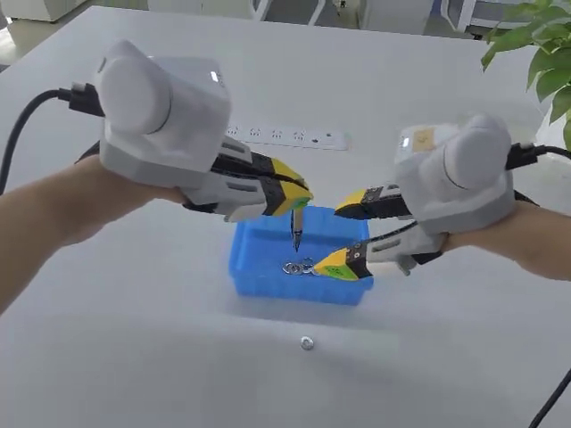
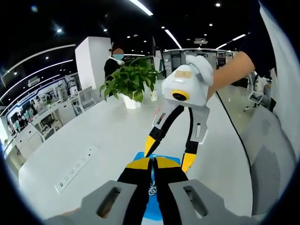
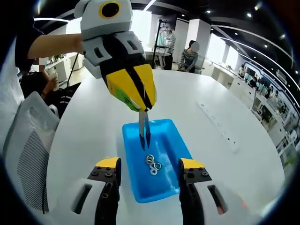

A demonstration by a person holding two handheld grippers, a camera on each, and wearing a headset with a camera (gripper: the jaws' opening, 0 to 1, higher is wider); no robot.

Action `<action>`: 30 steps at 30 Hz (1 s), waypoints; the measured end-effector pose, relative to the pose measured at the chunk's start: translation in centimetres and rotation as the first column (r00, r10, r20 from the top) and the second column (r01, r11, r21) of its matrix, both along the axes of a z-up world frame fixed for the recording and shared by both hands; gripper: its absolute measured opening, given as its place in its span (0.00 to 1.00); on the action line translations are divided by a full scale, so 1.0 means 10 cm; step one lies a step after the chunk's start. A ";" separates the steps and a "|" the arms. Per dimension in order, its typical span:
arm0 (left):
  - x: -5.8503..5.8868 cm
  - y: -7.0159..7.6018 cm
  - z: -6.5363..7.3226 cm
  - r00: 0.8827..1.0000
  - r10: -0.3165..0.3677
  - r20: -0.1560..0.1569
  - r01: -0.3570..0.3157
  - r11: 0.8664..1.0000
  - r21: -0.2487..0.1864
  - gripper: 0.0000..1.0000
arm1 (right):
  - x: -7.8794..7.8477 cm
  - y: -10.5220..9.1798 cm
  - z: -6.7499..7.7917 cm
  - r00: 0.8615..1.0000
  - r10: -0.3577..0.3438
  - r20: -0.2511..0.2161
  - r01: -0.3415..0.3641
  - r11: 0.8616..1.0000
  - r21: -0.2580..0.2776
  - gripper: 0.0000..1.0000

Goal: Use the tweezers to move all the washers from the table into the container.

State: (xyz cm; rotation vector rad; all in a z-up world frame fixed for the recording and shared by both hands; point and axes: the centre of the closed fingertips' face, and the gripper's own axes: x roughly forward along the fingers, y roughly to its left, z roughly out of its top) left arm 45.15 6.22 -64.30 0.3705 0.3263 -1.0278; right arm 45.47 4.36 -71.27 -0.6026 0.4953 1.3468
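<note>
Fingers (image 1: 284, 172) of the left gripper (image 1: 302, 198) clamp the tweezers (image 1: 296, 234); right gripper (image 1: 337, 238) gapes wide, empty. One washer (image 1: 307, 342) lies on the table (image 1: 134, 357) off the container's (image 1: 268, 283) near edge, other washers (image 1: 299, 267) inside. A hard pinch could flick it away.

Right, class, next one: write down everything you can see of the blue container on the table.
The blue container is a shallow rectangular tray with low walls and rounded corners, and it looks like plastic. It sits flat on the white table, open at the top. A small cluster of washers lies on its floor. The tweezers, held by the left gripper, point down into it. The right gripper holds its open jaws to either side of one end; whether they touch it cannot be told.
</note>
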 end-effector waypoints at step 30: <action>-0.68 -0.22 -0.15 0.999 0.024 -0.022 -0.025 0.999 -0.037 0.05 | -0.75 -0.64 -0.23 0.984 -0.155 -0.085 0.160 0.986 0.052 0.77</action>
